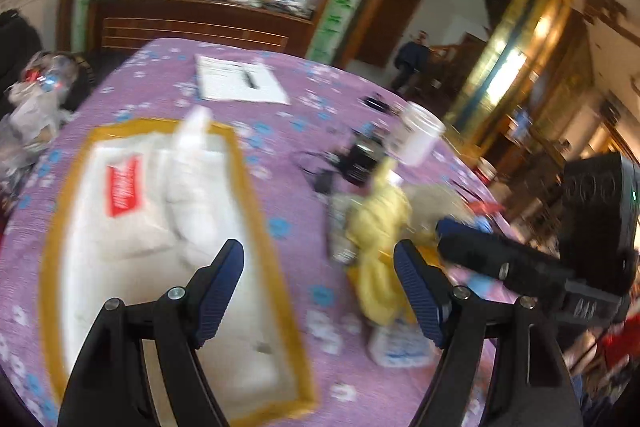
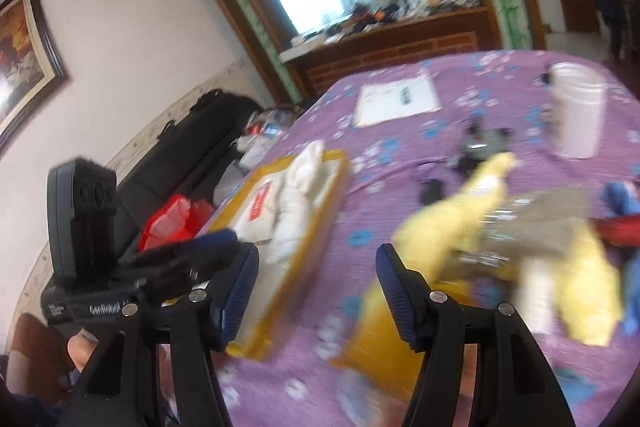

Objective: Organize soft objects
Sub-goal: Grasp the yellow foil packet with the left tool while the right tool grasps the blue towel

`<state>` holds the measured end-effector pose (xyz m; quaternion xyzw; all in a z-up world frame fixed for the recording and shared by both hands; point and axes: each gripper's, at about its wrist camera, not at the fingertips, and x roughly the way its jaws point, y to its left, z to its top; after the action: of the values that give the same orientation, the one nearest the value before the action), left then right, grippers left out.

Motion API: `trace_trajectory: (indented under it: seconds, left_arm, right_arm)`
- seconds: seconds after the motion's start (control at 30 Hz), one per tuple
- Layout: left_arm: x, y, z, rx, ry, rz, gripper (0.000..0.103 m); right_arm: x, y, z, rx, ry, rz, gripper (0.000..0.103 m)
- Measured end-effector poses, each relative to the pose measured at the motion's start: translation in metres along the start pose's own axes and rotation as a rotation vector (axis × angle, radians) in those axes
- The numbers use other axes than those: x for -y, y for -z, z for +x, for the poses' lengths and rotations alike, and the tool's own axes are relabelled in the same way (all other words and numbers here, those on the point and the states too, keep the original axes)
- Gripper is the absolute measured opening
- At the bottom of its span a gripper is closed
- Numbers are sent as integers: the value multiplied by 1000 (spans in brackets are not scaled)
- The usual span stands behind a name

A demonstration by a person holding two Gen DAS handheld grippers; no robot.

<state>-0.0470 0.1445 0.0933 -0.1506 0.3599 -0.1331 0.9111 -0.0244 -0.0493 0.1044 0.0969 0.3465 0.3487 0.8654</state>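
A yellow-rimmed tray [image 1: 256, 187] on the purple tablecloth holds a white packet with a red label [image 1: 120, 195] and a rolled white cloth [image 1: 192, 179]. My left gripper [image 1: 320, 279] hovers open over the tray's near right edge, with nothing between its fingers. A crumpled yellow cloth [image 1: 376, 227] lies just right of the tray. In the right wrist view my right gripper [image 2: 318, 287] is open and empty, between the tray [image 2: 316, 227] and the yellow cloth [image 2: 460, 219]. A beige cloth [image 2: 552, 219] and a blue cloth [image 2: 624, 199] lie beyond it. Everything is motion-blurred.
A white jar [image 1: 420, 139], a black device with cables [image 1: 360, 159] and a sheet of paper with a pen [image 1: 240, 83] sit farther back on the table. Plastic bags [image 1: 36, 99] are piled off its left edge. A person [image 1: 412, 59] stands in the doorway.
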Motion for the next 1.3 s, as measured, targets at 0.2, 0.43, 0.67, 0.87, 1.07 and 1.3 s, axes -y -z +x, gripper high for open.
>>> trace_trajectory:
  seconds: [0.2,0.43,0.67,0.87,1.07,1.3]
  left_arm:
    - [41,27,26,-98,68,78,77]
    - [73,31,51,-150,72,122,84]
    - [95,33,95,-204,26,160,87]
    - [82,33,102,-159,29,132,54]
    - [65,28,91,-27,138,89,52]
    - [69,29,93,-26,140,104,52]
  right_arm:
    - [49,20,-50,110,105,54,76]
    - [105,33,-66,185,164,170,75]
    - [133,42,-69,189,136,268,75]
    - [133,42,-68,184,146,251,75]
    - [130,58,-75,139,174,223,75]
    - [122,73,-68,24,213,227,75]
